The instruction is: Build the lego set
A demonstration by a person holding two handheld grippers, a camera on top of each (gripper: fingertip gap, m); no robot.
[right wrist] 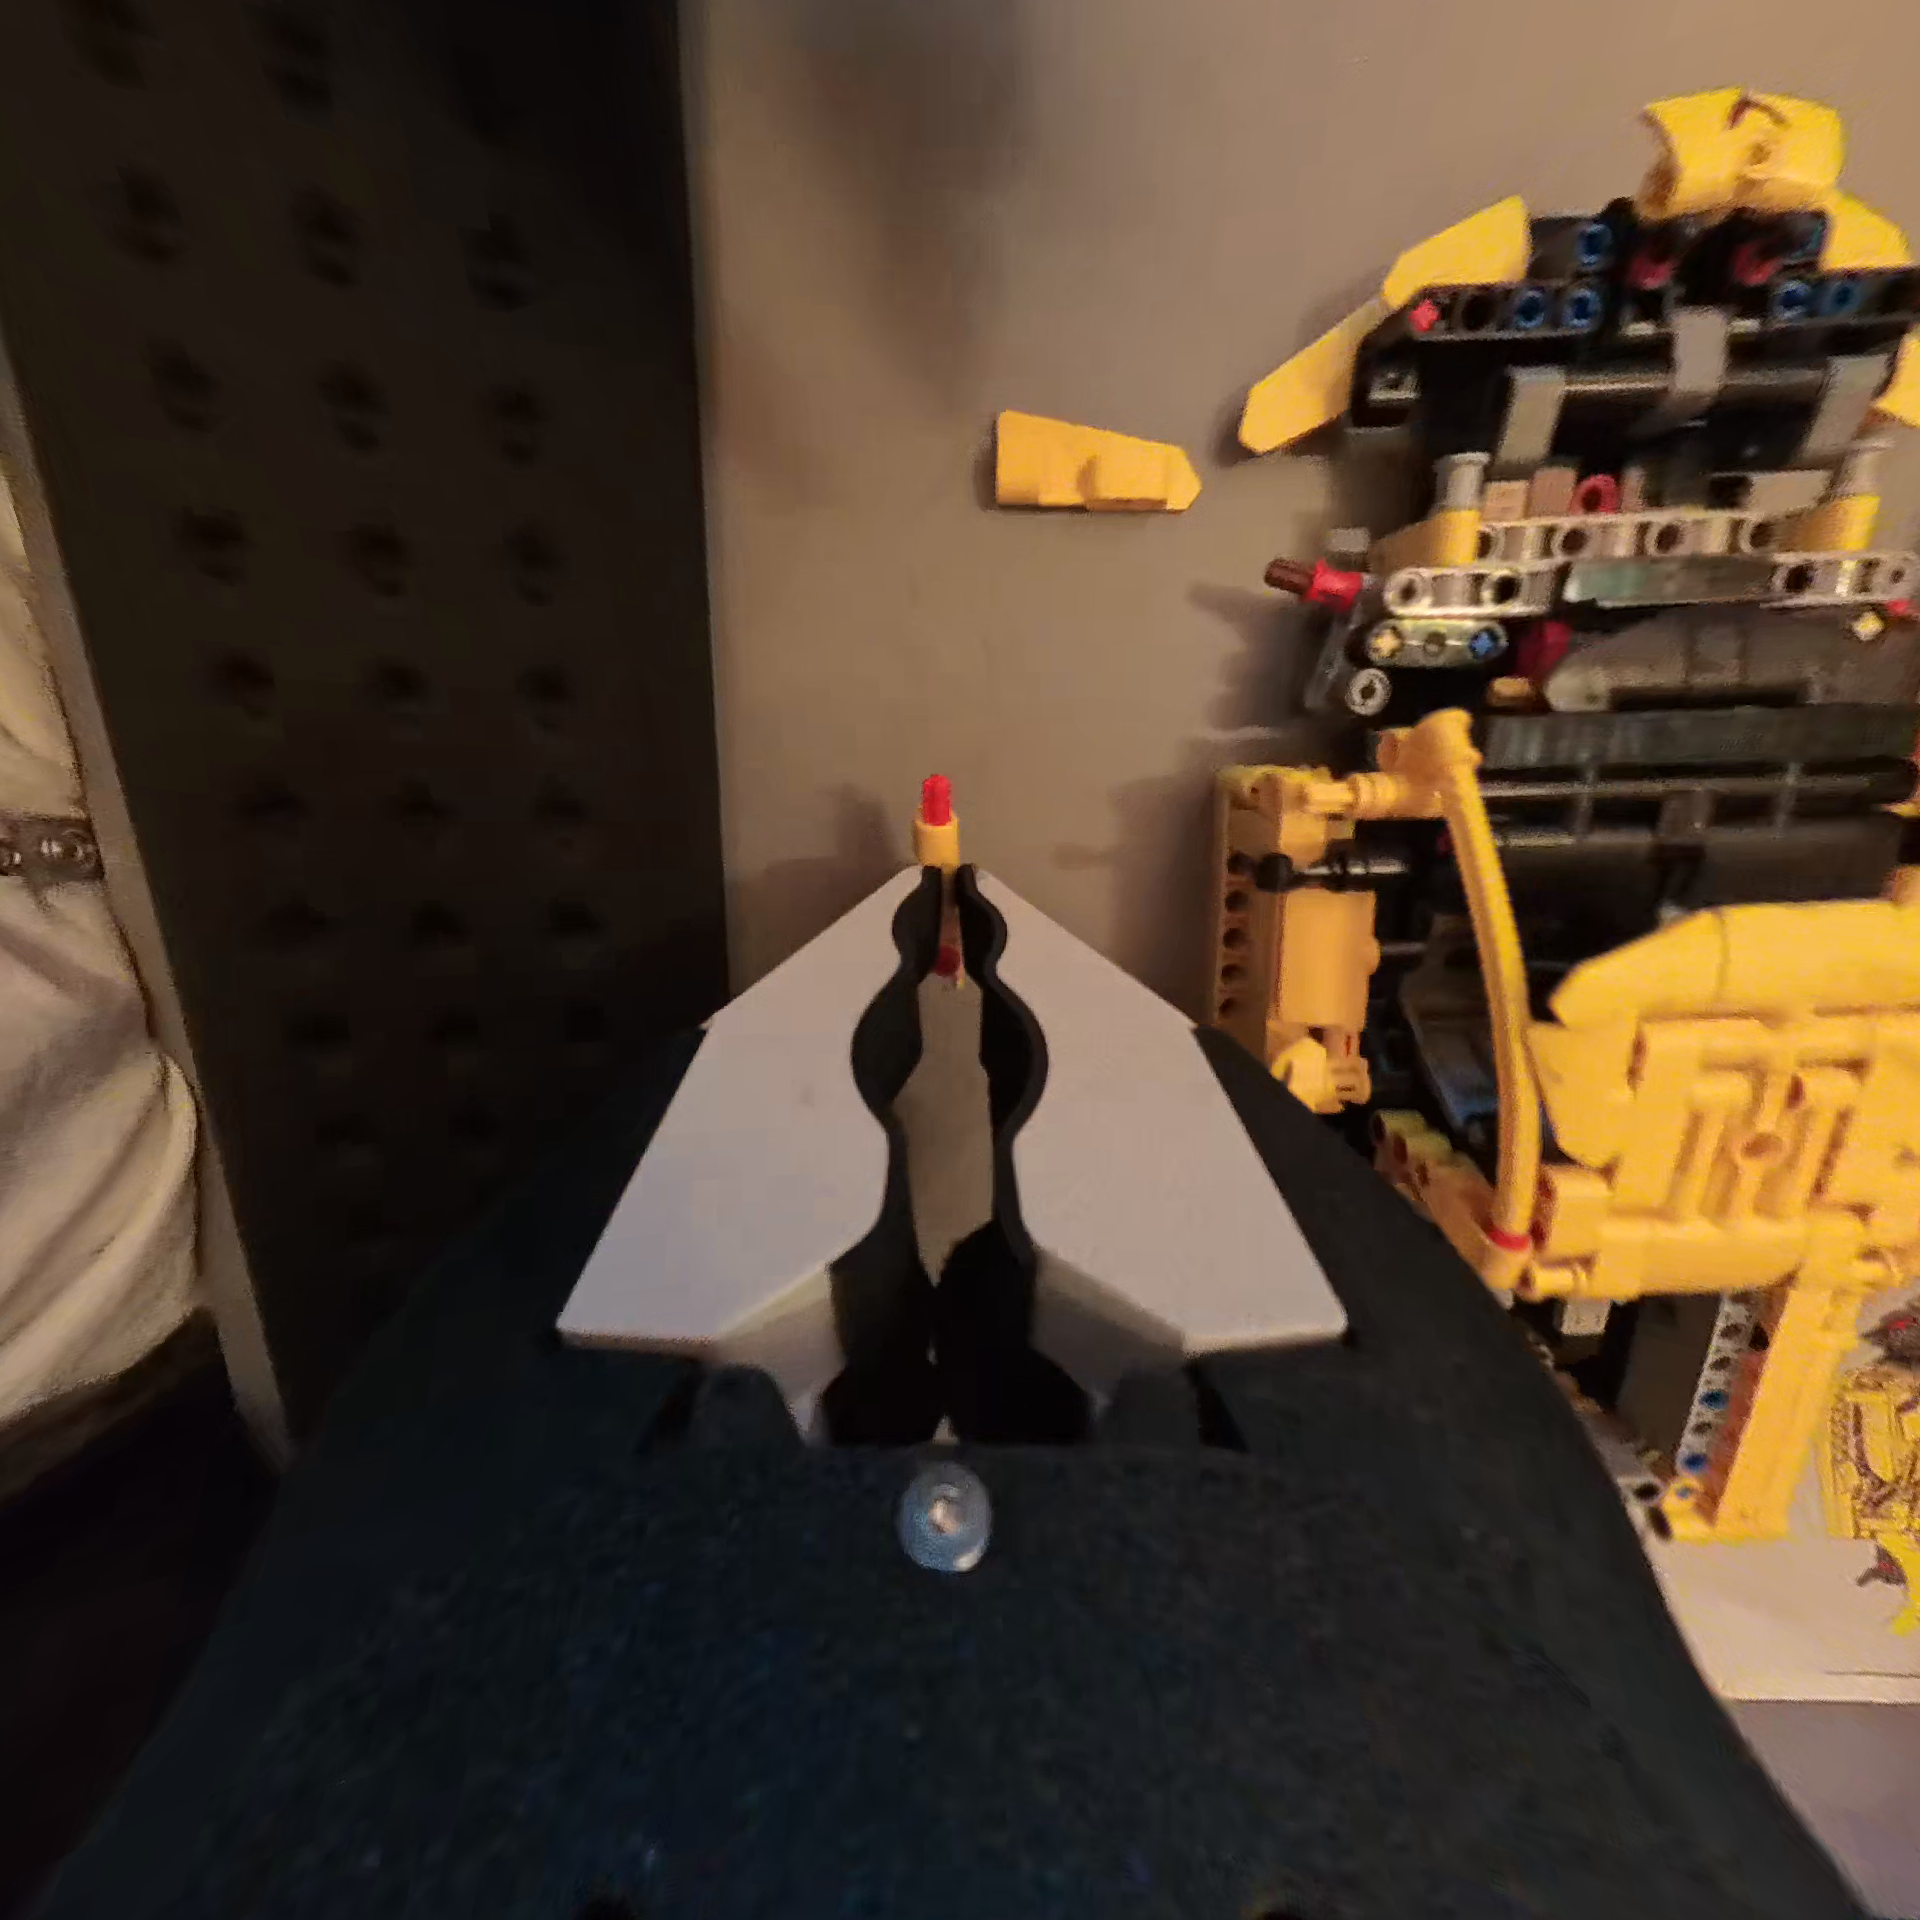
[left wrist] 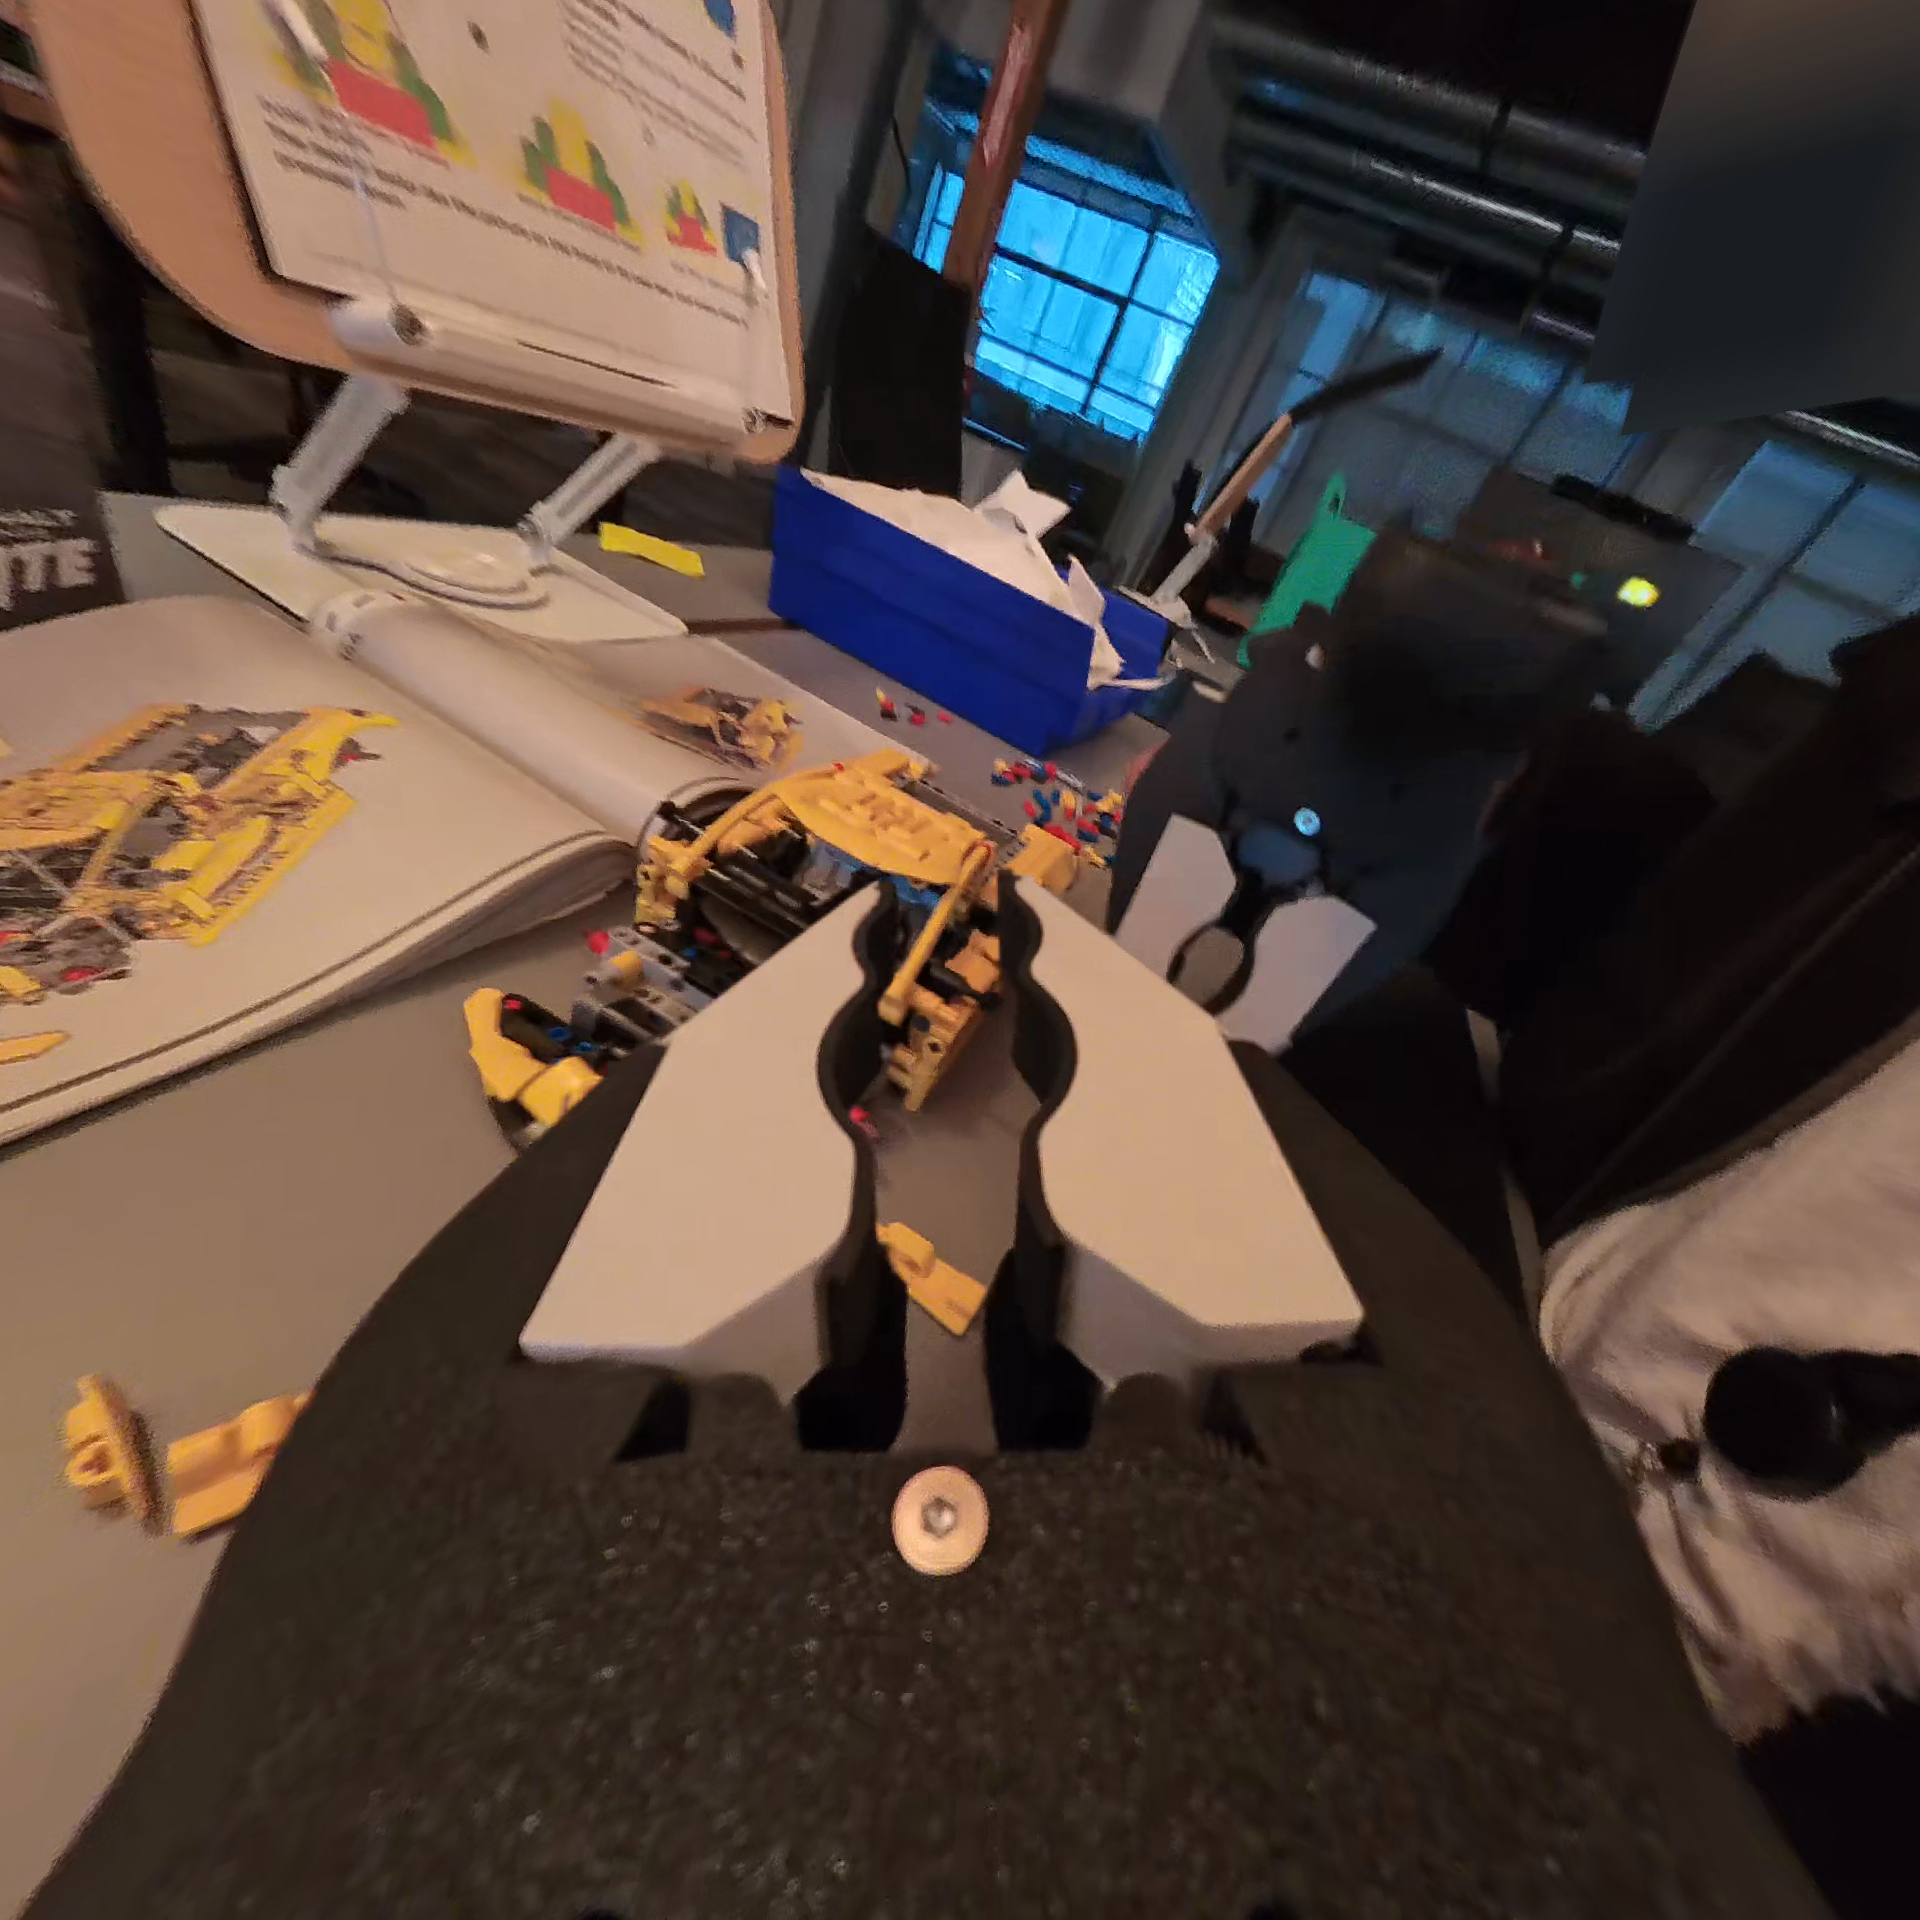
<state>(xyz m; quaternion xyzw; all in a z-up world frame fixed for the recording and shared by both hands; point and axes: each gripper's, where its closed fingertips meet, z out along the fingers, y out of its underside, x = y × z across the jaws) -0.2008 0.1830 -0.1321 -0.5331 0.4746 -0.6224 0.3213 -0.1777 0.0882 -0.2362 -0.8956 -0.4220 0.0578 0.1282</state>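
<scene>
We've got the right gripper [right wrist: 943, 878] pinching a small yellow-and-red pin piece [right wrist: 935, 826], its axis pointing straight out past the jaws. The yellow model [right wrist: 1621, 790] sits off right. Left gripper [left wrist: 940, 904] hangs open, nearer it.

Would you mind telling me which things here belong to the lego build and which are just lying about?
Part of the job:
- yellow lego vehicle
- small red-and-yellow piece in the right gripper
- loose yellow panel
- scattered small pieces
- open instruction book

Lying about:
- blue bin of crumpled paper
- tablet stand holding a printed sheet
- black pegboard
</scene>
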